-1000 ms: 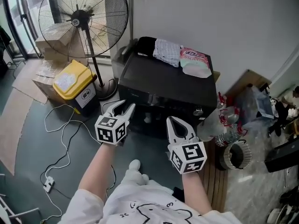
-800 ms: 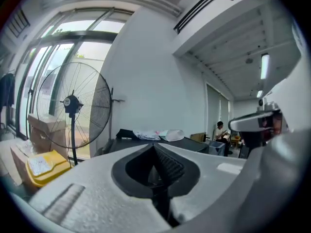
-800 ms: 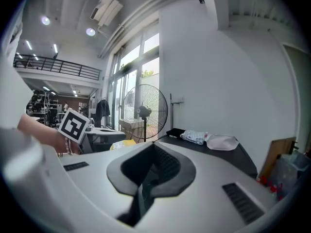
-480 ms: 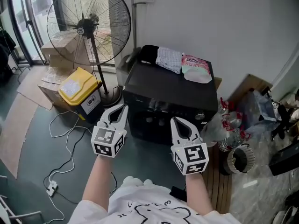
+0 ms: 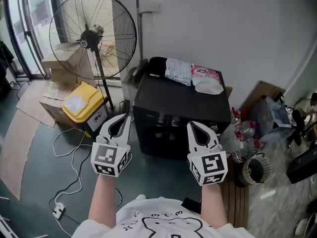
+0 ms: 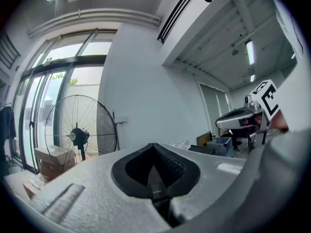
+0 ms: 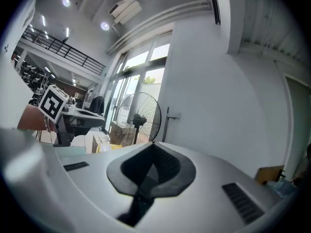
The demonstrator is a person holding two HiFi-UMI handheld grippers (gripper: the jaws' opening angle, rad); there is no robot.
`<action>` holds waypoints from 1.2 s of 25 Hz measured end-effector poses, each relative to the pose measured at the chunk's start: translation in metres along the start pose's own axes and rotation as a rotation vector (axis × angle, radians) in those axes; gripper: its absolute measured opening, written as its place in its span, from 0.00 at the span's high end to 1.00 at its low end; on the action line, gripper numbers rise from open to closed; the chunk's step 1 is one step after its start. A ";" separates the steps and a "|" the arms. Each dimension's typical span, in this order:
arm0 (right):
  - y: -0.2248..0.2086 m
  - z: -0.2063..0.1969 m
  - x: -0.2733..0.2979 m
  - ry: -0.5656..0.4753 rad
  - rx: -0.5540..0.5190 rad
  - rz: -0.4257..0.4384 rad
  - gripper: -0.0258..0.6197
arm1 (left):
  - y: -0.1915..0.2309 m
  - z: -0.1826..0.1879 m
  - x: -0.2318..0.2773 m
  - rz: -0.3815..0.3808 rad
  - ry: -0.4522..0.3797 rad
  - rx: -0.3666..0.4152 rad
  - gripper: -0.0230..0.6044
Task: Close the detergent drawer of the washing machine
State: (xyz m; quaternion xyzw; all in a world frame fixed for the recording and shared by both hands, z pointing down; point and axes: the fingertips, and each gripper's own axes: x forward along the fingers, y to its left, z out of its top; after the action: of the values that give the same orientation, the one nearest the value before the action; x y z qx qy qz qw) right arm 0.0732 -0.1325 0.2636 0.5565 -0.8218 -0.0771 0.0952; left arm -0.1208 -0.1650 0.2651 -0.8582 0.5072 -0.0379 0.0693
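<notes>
The left claw (image 5: 127, 117) is pressed together, and nothing is pinched in it. The right claw (image 5: 191, 124) is pressed together too, and it holds nothing. Both claws point ahead, side by side and apart from each other, each one held up by a bare arm. The black washing machine (image 5: 181, 100) stands on the floor just ahead of the two claws, in the gap between them. Neither claw touches it. The detergent drawer belongs in the dark top strip (image 5: 171, 119) of the machine's front, just past the claw tips, but the strip is too dark to pick the drawer out from it. On top of the machine, farther ahead of the claws, lie a folded white cloth (image 5: 178, 70) and a pink bag (image 5: 207, 73). Ahead of the left claw and off to its left stands a big round fan (image 5: 93, 33). A yellow bin (image 5: 81, 101) sits on the floor just to the left of the left claw, near a white cable (image 5: 64, 152)
</notes>
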 end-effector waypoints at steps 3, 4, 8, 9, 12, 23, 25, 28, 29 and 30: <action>0.003 0.010 0.001 -0.018 -0.009 -0.009 0.97 | 0.004 0.013 -0.002 -0.006 -0.029 0.024 0.94; 0.004 0.013 0.002 -0.022 -0.010 -0.015 0.97 | 0.005 0.016 -0.003 -0.009 -0.037 0.025 0.94; 0.005 0.027 0.006 -0.052 -0.019 -0.048 0.97 | 0.010 0.029 -0.004 -0.024 -0.067 0.039 0.94; 0.006 0.031 0.005 -0.062 -0.024 -0.054 0.97 | 0.011 0.032 -0.005 -0.029 -0.076 0.036 0.94; 0.008 0.038 0.004 -0.077 -0.032 -0.067 0.97 | 0.013 0.040 -0.007 -0.041 -0.100 0.034 0.94; 0.013 0.048 0.004 -0.096 -0.039 -0.075 0.97 | 0.013 0.054 -0.001 -0.070 -0.144 0.058 0.94; 0.012 0.049 0.006 -0.094 -0.044 -0.073 0.97 | 0.013 0.055 0.001 -0.075 -0.146 0.058 0.94; 0.015 0.046 0.007 -0.085 -0.046 -0.071 0.97 | 0.012 0.052 0.002 -0.081 -0.144 0.057 0.94; 0.016 0.045 0.007 -0.083 -0.046 -0.071 0.97 | 0.012 0.051 0.001 -0.082 -0.143 0.057 0.94; 0.016 0.045 0.008 -0.082 -0.046 -0.070 0.97 | 0.013 0.051 0.001 -0.081 -0.142 0.057 0.94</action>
State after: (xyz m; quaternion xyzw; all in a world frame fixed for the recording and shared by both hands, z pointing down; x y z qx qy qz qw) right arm 0.0448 -0.1325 0.2247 0.5790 -0.8030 -0.1220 0.0716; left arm -0.1244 -0.1676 0.2127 -0.8764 0.4643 0.0061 0.1278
